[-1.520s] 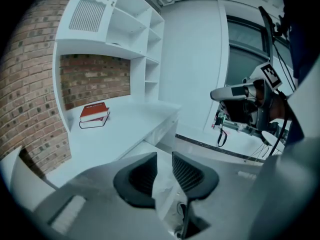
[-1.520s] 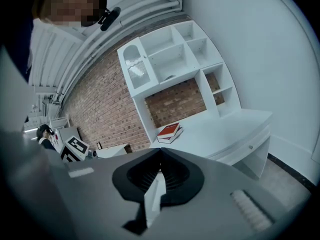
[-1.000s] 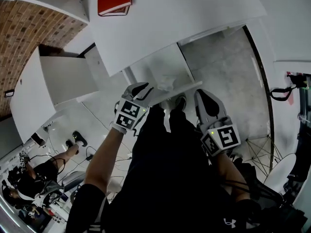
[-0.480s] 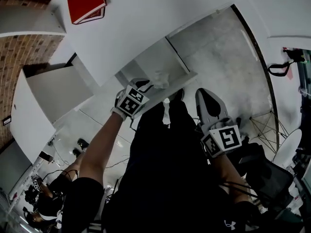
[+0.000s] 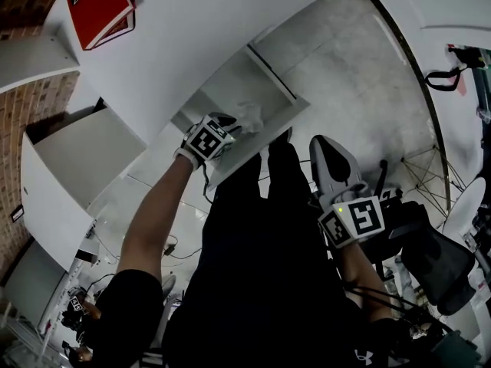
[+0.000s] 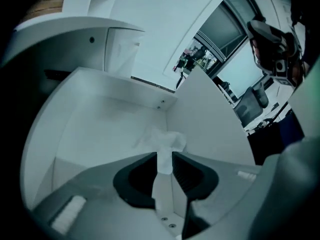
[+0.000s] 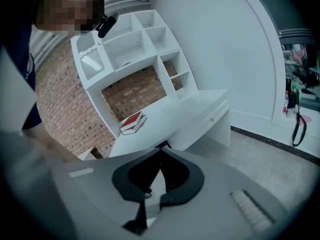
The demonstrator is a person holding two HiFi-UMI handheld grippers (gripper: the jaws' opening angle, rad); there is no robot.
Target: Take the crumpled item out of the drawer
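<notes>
We see the left tool (image 6: 164, 158) pinched shut on the crumpled item (image 6: 168, 140), inside the open drawer (image 6: 95, 129) at centre frame. Our right tool (image 7: 160, 153) is closed on nothing, lower right in the head view.

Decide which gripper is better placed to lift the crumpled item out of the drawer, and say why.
Left. The left gripper is inside the open drawer, its fingers closed on the crumpled paper. The right gripper is shut, empty and away from the drawer.

The left gripper (image 6: 164, 157) has its dark jaws pinched on a white crumpled paper-like wad (image 6: 168, 140), inside the white drawer (image 6: 95, 124), near its back corner.
</notes>
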